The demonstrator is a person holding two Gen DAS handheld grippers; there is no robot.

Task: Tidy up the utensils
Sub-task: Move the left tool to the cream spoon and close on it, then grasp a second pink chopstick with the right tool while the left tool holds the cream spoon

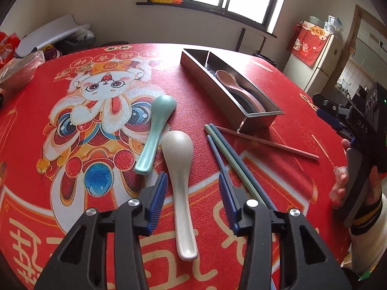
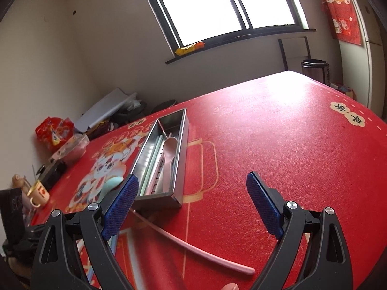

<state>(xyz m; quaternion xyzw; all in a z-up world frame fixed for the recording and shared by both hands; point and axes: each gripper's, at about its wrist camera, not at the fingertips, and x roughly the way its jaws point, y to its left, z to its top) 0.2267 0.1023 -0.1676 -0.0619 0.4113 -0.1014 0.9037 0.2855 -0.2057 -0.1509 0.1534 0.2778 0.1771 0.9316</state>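
Covering table (image 2: 290, 133): red festive cloth (image 1: 72, 157)

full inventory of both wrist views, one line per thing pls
steel tray: 1, silver, far right of table
pink spoon: 1, inside tray
white spoon: 1, on cloth, handle between left fingers, untouched
green spoon: 1, pale green, left of white spoon
pink chopstick: 1, on cloth in front of tray
blue and green chopsticks: about 3, bunched right of white spoon
red tablecloth: 1
mug: 1, beige, table's left edge
left gripper: open
right gripper: open
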